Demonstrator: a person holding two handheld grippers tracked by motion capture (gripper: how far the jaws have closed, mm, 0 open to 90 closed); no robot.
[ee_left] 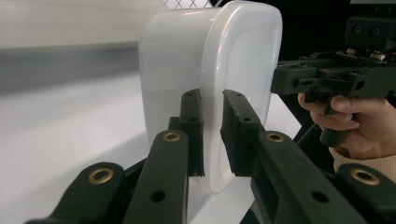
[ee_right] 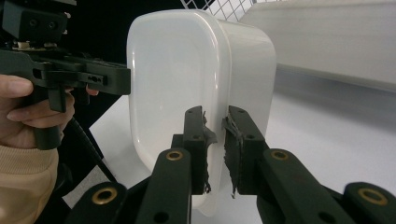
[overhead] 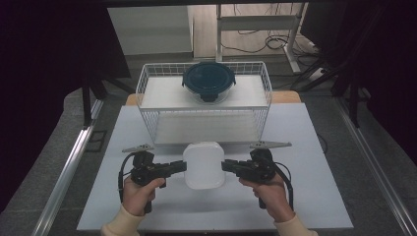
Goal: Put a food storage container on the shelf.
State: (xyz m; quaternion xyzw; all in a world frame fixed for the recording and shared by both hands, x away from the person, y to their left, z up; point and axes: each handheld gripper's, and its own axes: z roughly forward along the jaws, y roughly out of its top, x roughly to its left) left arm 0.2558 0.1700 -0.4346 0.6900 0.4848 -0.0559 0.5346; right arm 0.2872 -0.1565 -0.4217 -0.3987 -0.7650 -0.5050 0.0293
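While the white box (overhead: 204, 165) is seen from the high view just in front of the wire basket (overhead: 147, 101), it is pinched at its rim from either side by the left gripper (overhead: 183, 167) and right gripper (overhead: 225, 166). From the left gripper view, that rim (ee_left: 212, 140) is clamped between closed jaws. From the right gripper view, the same clamped hold is shown. Both grips should be kept level and moved together, so the box is not twisted.

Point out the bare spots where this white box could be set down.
Bare table lies right of the right gripper and left of the left gripper. White wire basket: room either side of the round dark-lidded container.
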